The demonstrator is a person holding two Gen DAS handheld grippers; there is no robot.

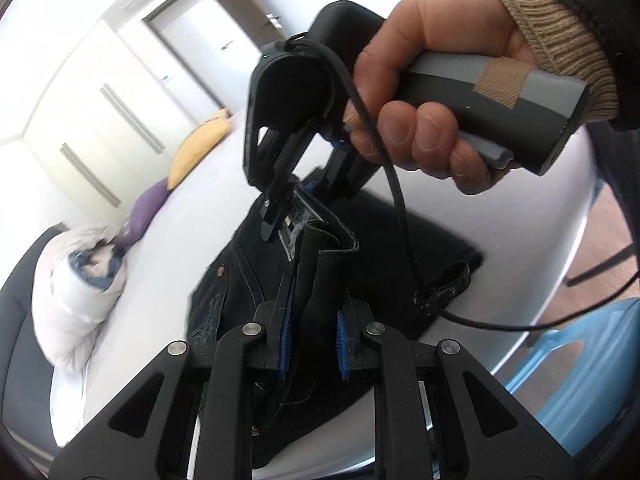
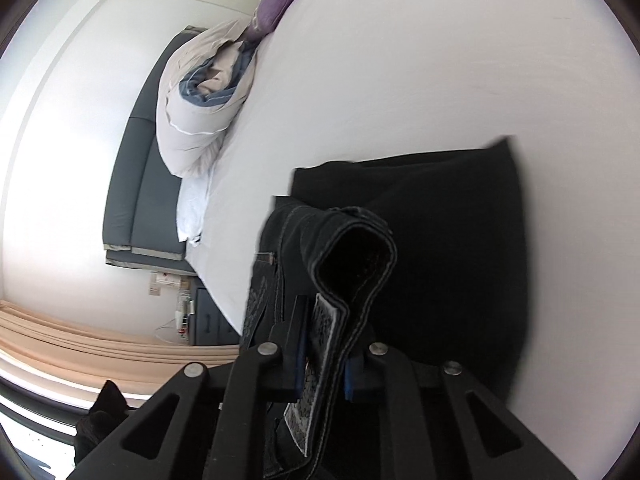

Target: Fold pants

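- Right now both grippers are clamped on the waistband of the black pants (image 1: 320, 280); rest of the garment lies on the white bed (image 2: 440, 80), already doubled by the look of it.
- Left gripper (image 1: 314, 336): jaws pinched together on a fold of waistband, blue pads pressing the denim from both sides.
- Right gripper (image 2: 324, 354): jaws closed on the waistband edge with the label patch between the pads. In the left wrist view it sits just beyond the left one, held by a hand (image 1: 432, 92) in a tan cuff.
- Step, my read: waist end gripped at two points, ready to be carried over the leg portion for the next fold.
- Next move needs both hands travelling together, keeping the band taut and level, then lowering it square onto the lower layer before releasing.
- Risk: the gripper's cable (image 1: 400, 208) hangs over the fabric and could snag.
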